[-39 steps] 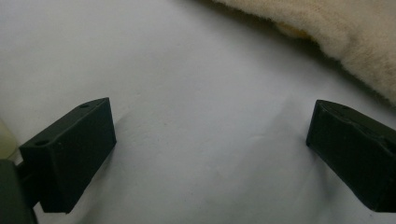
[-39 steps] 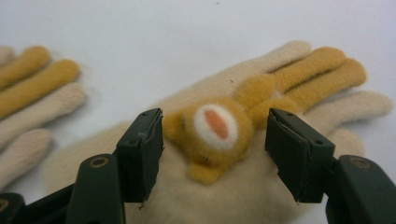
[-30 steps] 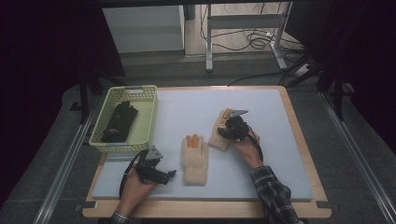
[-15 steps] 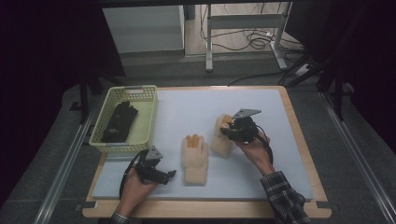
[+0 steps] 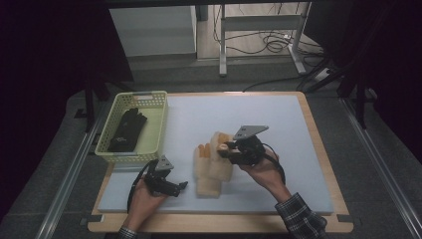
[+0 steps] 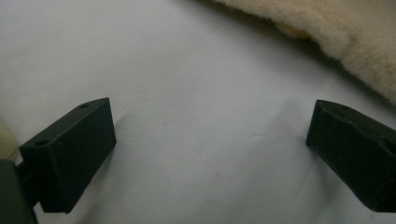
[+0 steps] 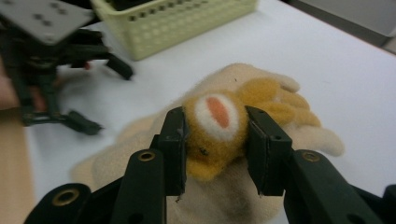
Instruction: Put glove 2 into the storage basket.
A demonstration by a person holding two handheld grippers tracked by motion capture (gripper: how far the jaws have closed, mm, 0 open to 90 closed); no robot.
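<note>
Two cream fleece gloves with orange tips are on the white table mat (image 5: 278,119); a black glove (image 5: 127,130) already lies in the yellow basket (image 5: 160,122) at far left, so the work in hand looks like gathering gloves into that basket.

Left gripper (image 5: 175,187): resting low on the mat near the front edge, jaws spread wide and empty. In the left gripper view only bare mat lies between the jaws, with a cream edge of the flat glove (image 6: 345,32) at upper right, near but not touching.

Centre: the flat glove (image 5: 208,175) lies palm-down on the mat, fingers pointing away from the person.

Right gripper (image 5: 228,148): clenched on the second glove (image 5: 219,142). The right gripper view shows the jaws pinching a bunched orange-and-white part of it (image 7: 217,126), with the flat glove spread just below.

Notes for doing this step well (judgement):
- The bite is on a small bunched fold, not the body; keep the squeeze constant and lift slowly so the fleece does not slip out.
- Raise it clear of the flat glove before moving sideways; fleece may cling and drag the lower one.
- Path to the basket passes over the left gripper; carry high, clear the basket rim, then release.
</note>
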